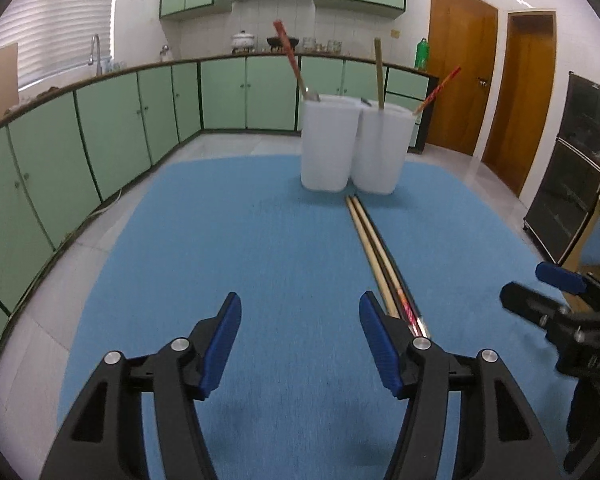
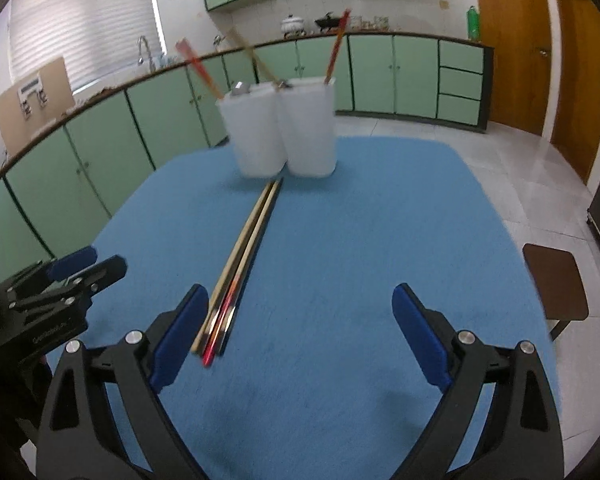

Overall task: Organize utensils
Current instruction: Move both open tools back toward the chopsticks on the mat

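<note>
Approach step: my left gripper (image 1: 300, 316) and right gripper (image 2: 300, 312) hover with jaws spread, empty. Next, close on the chopsticks (image 2: 244, 244) mid-worktop (image 2: 380, 220), then carry to the holders (image 2: 278, 128) at its far edge.

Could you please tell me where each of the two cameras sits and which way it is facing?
Left wrist view: sits on the left gripper, looking forward and down over the blue table mat at two white plastic containers; its open blue-padded fingers show, with the right gripper at the right edge.
Right wrist view: sits on the right gripper, facing the same way; its open fingers show, with the left gripper at the left edge.
Shared: mat, containers, the bundle of long chopsticks between the grippers, green cabinets.
</note>
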The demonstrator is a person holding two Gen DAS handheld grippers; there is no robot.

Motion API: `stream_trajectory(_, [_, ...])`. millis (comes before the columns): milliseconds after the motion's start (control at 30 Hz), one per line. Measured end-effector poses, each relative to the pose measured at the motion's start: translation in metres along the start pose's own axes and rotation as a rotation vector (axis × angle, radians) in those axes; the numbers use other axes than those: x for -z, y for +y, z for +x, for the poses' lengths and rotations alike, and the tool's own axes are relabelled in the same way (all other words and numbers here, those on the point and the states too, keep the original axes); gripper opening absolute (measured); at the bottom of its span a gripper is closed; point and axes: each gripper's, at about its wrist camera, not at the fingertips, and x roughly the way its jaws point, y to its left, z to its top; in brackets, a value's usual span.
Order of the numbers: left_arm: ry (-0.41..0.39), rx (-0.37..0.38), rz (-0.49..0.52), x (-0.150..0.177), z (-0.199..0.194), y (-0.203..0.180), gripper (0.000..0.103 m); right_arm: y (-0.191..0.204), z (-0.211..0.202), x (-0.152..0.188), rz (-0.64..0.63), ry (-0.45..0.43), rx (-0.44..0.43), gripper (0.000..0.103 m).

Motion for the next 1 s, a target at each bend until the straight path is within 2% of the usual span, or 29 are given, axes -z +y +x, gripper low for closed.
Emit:
stream_trajectory(233, [0.047,-0.017,0.002,0.018,0.006,0.002,0.061,0.013,0.013,0.013,-0.026,0.059,0.001,0.090])
stream_trajectory(333, [0.063,-0.025,-0.006,0.023,0.009,0.006,0.061,0.017,0.019,0.019,-0.039,0.091,0.002,0.081])
stream_trajectory(633, [0.090,-0.031,-0.008,0.029,0.015,0.009,0.061,0.021,0.038,0.024,-0.050,0.159,0.007,0.074])
stream_trajectory(867, [0.105,-0.029,-0.004,0.030,0.019,0.007,0.061,0.024,0.043,0.019,-0.067,0.167,0.027,0.071])
stream_trajectory(1000, [0.106,-0.030,-0.004,0.030,0.020,0.006,0.061,0.017,0.041,0.019,-0.061,0.165,0.068,0.070])
